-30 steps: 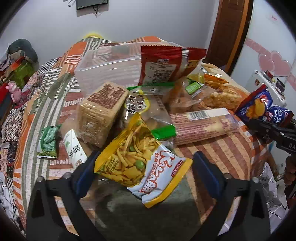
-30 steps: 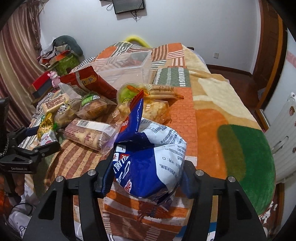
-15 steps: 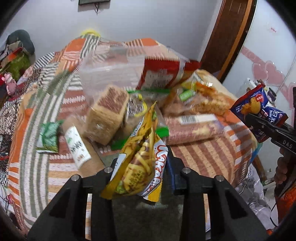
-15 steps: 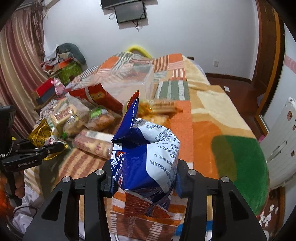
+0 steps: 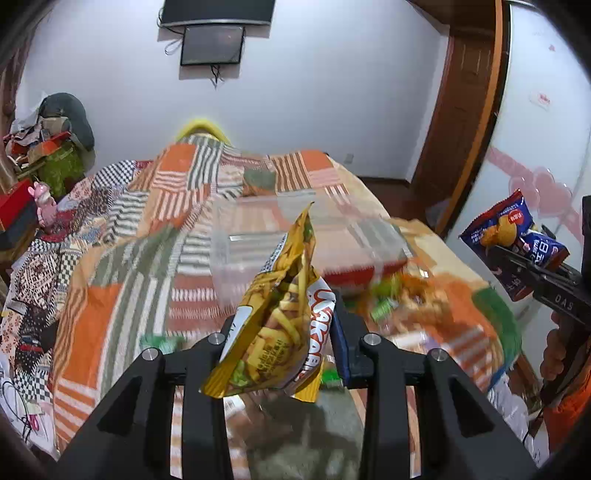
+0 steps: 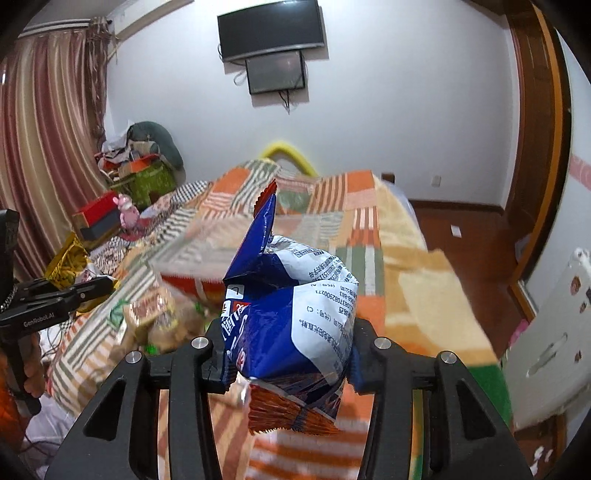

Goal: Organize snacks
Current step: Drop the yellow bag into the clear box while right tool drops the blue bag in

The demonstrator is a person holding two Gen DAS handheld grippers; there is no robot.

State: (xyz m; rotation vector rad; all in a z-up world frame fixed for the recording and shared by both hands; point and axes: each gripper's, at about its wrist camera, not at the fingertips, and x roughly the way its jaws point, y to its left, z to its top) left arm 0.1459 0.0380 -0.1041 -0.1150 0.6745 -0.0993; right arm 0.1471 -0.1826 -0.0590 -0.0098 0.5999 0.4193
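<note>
**Both grippers loaded — one snack bag in each, held above the bed**

Left gripper [image 5: 282,345]: fingers closed on a yellow snack bag [image 5: 275,328]. The bag stands upright between the pads, crumpled at the waist, its top corner pointing up. It is clear of the patchwork bedspread [image 5: 122,266] below.

Right gripper [image 6: 288,354]: fingers closed on a blue-and-white snack bag [image 6: 295,314]. The printed back panel faces the camera, and the orange crimped seam hangs below the fingers. In the left wrist view the same bag appears at the right edge, front side showing, clamped in the black tool.

Clear plastic container [image 5: 295,240]: sits on the bedspread, beyond the yellow bag and partly hidden by it. Its outline is blurred; contents cannot be made out.

Remaining snacks [image 6: 162,317]: a loose pile on the bedspread just beside the container — a red packet, tan biscuit packs and green-labelled wrappers, all blurred.

Surroundings: a wall-mounted screen [image 6: 271,33] on the far wall, striped curtains [image 6: 44,147] at the left of the right wrist view, a wooden door frame [image 5: 465,110] to the right.
</note>
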